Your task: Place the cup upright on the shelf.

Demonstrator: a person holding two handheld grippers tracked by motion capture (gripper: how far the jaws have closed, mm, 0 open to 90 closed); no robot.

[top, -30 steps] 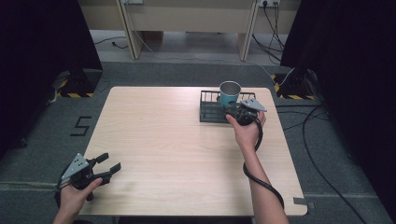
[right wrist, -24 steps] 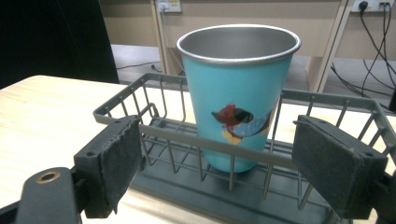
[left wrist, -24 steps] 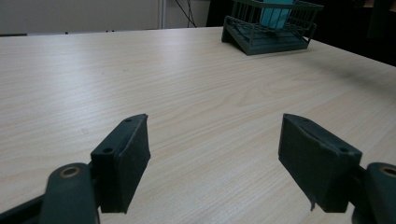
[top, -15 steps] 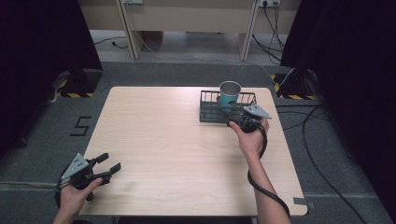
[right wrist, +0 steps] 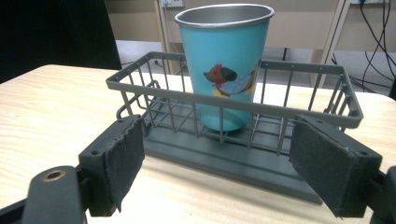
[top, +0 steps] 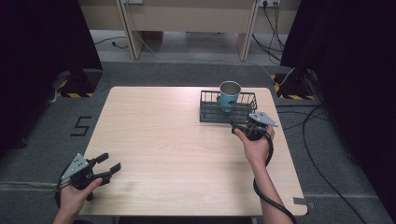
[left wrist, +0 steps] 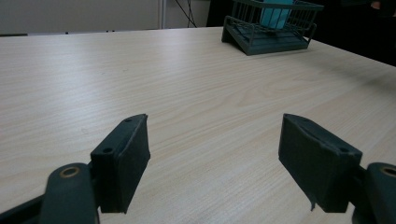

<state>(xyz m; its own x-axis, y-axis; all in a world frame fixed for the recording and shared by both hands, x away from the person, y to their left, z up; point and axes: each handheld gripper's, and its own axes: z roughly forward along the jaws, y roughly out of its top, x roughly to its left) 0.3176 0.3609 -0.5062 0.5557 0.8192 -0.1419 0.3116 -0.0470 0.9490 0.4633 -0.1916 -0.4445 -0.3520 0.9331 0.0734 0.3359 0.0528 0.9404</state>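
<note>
From above, the right gripper (top: 239, 126) is mostly hidden under its hand and plate; its own view shows it wide open, empty. The cup (right wrist: 223, 63) stands upright in the basket (right wrist: 233, 109) just ahead, between the jaws' lines. This gripper has drawn back slightly. The left gripper (top: 108, 167), well apart, gapes empty.

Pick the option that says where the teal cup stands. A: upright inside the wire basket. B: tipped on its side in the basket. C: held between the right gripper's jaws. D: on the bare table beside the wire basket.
A: the teal cup stands upright on the floor of the wire basket, while the right gripper is open in front of it, holding nothing.
</note>
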